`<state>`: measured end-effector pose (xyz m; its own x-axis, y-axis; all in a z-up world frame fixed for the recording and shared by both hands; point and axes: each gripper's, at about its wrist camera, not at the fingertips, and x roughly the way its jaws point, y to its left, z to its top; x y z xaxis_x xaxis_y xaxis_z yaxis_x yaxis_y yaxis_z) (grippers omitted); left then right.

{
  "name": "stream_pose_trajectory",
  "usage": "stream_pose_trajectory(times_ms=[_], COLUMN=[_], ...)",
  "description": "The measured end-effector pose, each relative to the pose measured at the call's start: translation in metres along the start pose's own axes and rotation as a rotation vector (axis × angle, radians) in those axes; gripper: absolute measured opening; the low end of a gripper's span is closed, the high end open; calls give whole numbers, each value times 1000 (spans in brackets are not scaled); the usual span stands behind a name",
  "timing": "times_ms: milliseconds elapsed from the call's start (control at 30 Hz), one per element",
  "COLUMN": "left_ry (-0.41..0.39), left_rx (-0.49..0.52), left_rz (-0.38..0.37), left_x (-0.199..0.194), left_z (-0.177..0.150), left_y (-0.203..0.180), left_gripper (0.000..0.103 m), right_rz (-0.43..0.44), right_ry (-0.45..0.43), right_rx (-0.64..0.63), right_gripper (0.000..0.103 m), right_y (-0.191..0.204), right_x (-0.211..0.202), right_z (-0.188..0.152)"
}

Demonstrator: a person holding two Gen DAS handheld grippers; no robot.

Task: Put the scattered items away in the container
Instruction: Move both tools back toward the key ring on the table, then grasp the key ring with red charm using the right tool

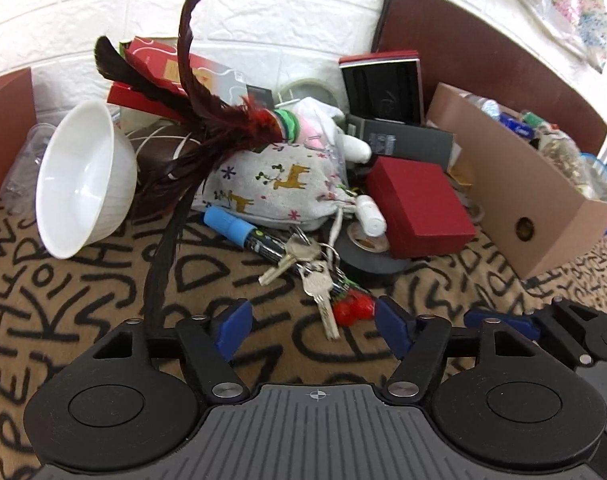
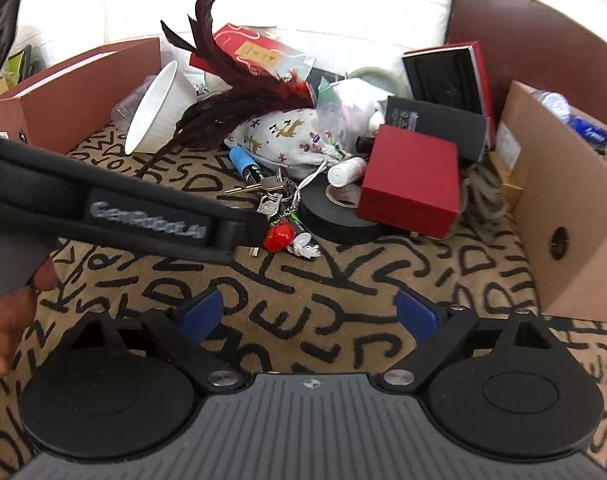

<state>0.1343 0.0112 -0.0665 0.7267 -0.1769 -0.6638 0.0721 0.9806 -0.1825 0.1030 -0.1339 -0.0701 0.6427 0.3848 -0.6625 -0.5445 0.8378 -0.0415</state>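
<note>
A pile of items lies on the patterned cloth: a bunch of keys (image 1: 309, 266) with a red charm (image 1: 353, 310), a blue-capped marker (image 1: 239, 228), a printed cloth pouch (image 1: 281, 178), a red box (image 1: 421, 212), a black tape roll (image 1: 363, 258), a white bowl (image 1: 83, 184) and dark feathers (image 1: 191, 120). My left gripper (image 1: 313, 330) is open, its blue fingertips either side of the keys' near end. My right gripper (image 2: 309, 314) is open and empty over bare cloth, short of the keys (image 2: 269, 196). A cardboard box (image 1: 519, 196) with items stands at right.
A second brown box (image 2: 79, 92) stands at left behind the bowl (image 2: 159, 110). The left gripper's body and strap (image 2: 143, 216) cross the right wrist view at left. A dark chair back (image 1: 483, 52) and white wall lie behind the pile.
</note>
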Motion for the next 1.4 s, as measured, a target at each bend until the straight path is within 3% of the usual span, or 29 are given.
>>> stream_pose_trajectory(times_ms=[267, 333, 367, 433, 533, 567, 667, 833, 867, 1167, 1267, 1333, 1400], left_ry=[8, 20, 12, 18, 24, 21, 40, 68, 78, 125, 126, 118, 116], left_rx=[-7, -10, -17, -36, -19, -2, -4, 22, 21, 63, 64, 65, 44], left_rz=[8, -7, -29, -87, -95, -97, -121, -130, -139, -173, -147, -104, -98], left_x=[27, 34, 35, 36, 32, 28, 19, -9, -15, -73, -87, -92, -94], left_z=[16, 17, 17, 18, 15, 13, 5, -24, -32, -89, -99, -103, -102], left_y=[13, 16, 17, 20, 18, 16, 13, 2, 1, -11, -8, -4, 1], left_gripper=[77, 66, 49, 31, 20, 20, 19, 19, 13, 13, 14, 14, 20], right_rz=[48, 63, 69, 93, 77, 74, 140, 194, 206, 294, 317, 277, 238], right_ry=[12, 5, 1, -7, -4, -3, 21, 41, 46, 85, 91, 78, 73], right_rx=[17, 18, 15, 24, 41, 45, 90, 41, 46, 40, 23, 26, 47], right_gripper=[76, 75, 71, 61, 43, 32, 18, 15, 15, 15, 16, 18, 28], right_y=[2, 4, 5, 7, 9, 8, 4, 19, 20, 40, 44, 43, 36], right_x=[31, 37, 40, 43, 40, 38, 27, 0, -7, -63, -77, -83, -85], right_z=[15, 20, 21, 23, 24, 24, 20, -3, -10, -59, -70, -74, -75])
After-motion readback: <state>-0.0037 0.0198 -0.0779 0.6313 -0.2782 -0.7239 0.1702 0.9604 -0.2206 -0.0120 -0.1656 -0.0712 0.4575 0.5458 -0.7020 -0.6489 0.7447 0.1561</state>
